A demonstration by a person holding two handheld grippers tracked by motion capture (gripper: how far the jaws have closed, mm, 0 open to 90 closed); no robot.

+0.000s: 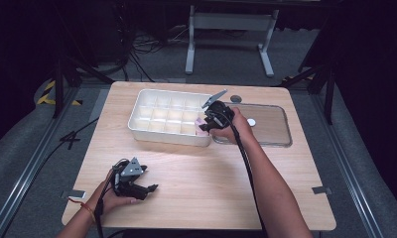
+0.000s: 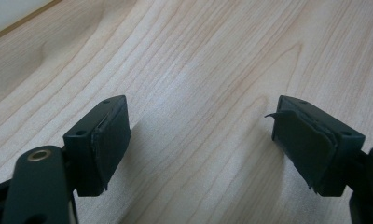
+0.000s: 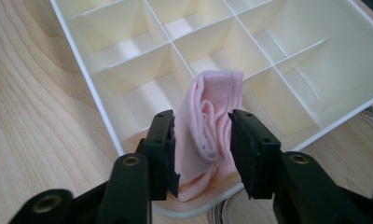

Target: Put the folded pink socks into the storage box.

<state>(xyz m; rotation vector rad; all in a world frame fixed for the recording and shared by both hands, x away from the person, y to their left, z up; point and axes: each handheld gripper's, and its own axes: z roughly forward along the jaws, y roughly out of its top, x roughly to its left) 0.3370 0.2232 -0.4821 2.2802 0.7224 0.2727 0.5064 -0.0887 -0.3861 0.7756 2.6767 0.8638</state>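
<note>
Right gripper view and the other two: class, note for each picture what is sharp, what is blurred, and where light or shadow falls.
Right gripper view: the pink cloth and white tray are sharp and evenly lit. Left gripper view: wood grain is sharp nearby and softer farther off, and the fingers cast soft shadows on the table. High view: the table is bright, the surroundings dark, fine detail soft.

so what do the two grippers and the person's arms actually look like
Both are black two-jaw tools with flat rectangular pads. The left gripper carries a grey three-cornered plate on top, as does the right gripper; a black cable trails from each along the forearm. The arms are bare, with an orange band on the left wrist.
</note>
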